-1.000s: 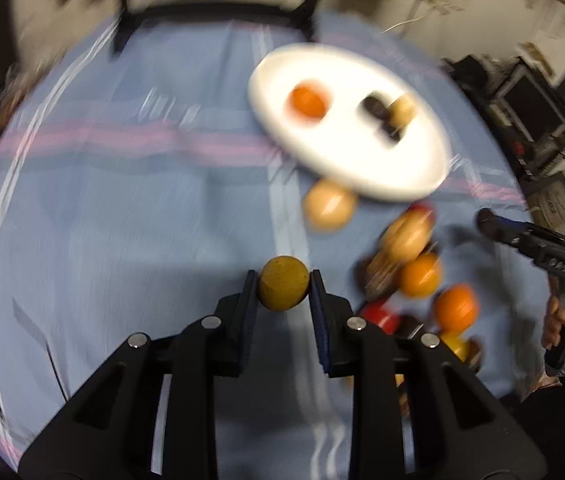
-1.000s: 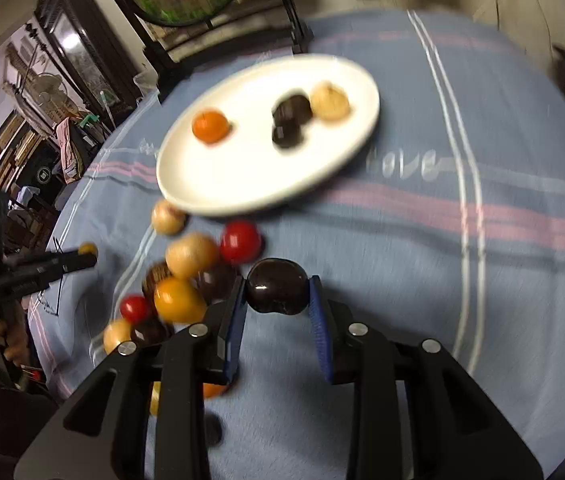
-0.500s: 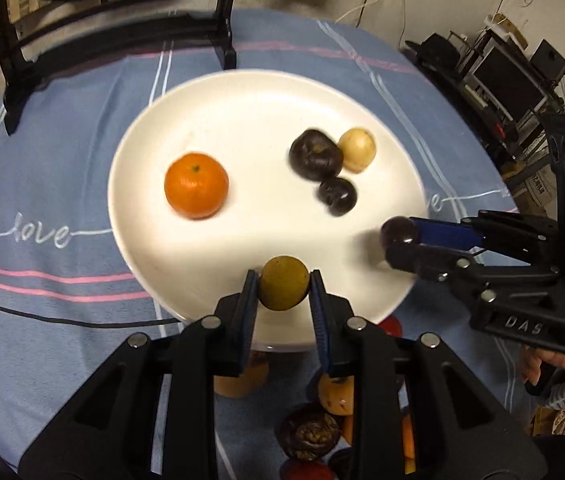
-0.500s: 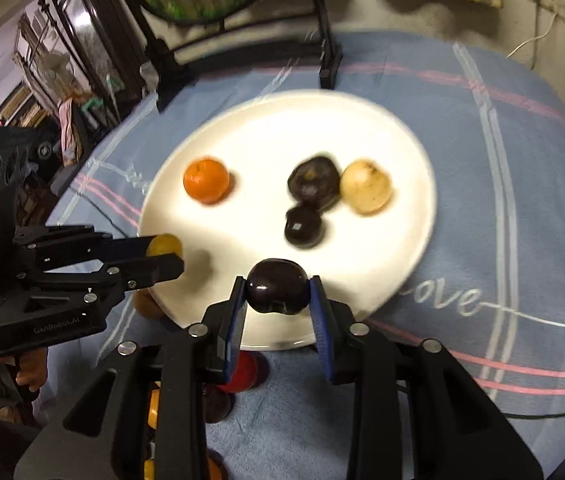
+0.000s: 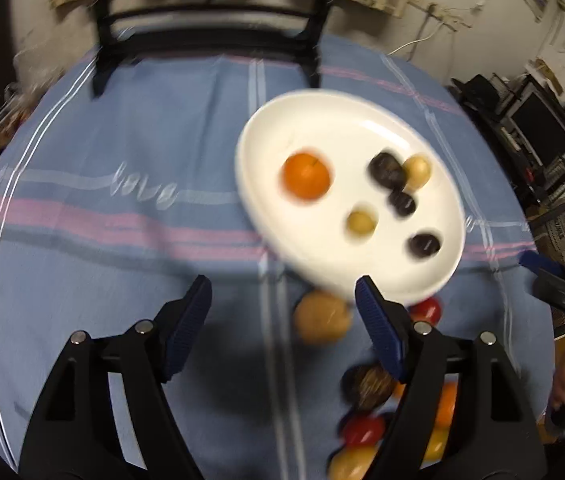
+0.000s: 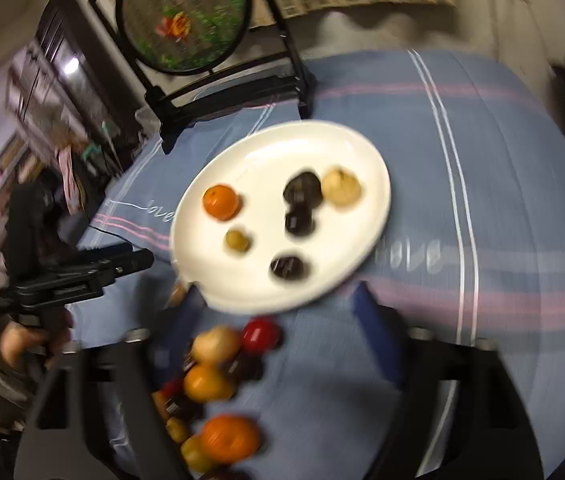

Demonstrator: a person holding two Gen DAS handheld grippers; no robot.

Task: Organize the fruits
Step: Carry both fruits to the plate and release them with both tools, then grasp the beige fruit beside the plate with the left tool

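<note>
A round tabletop under a blue cloth with pink and white stripes fills both views; a black stand holding a round painted screen sits at its far edge, with dark shelving and electronics in the room beyond. The white plate lies toward the far side and carries an orange, a pale yellow fruit, a small greenish-yellow fruit and three dark fruits, the nearest one by the plate's near rim. On the cloth just near the plate sits a loose pile of fruits in tan, red, orange, yellow and dark tones, partly hidden behind the gripper fingers.

The left gripper hangs above the cloth at the plate's near edge, tilted downward; its jaws have just been opening and stand wide with nothing between them. The right gripper, blurred, points down over the pile and the plate's near rim; its jaws have likewise just been opening and are empty. A hand in a knitted sleeve grips the left handle.
</note>
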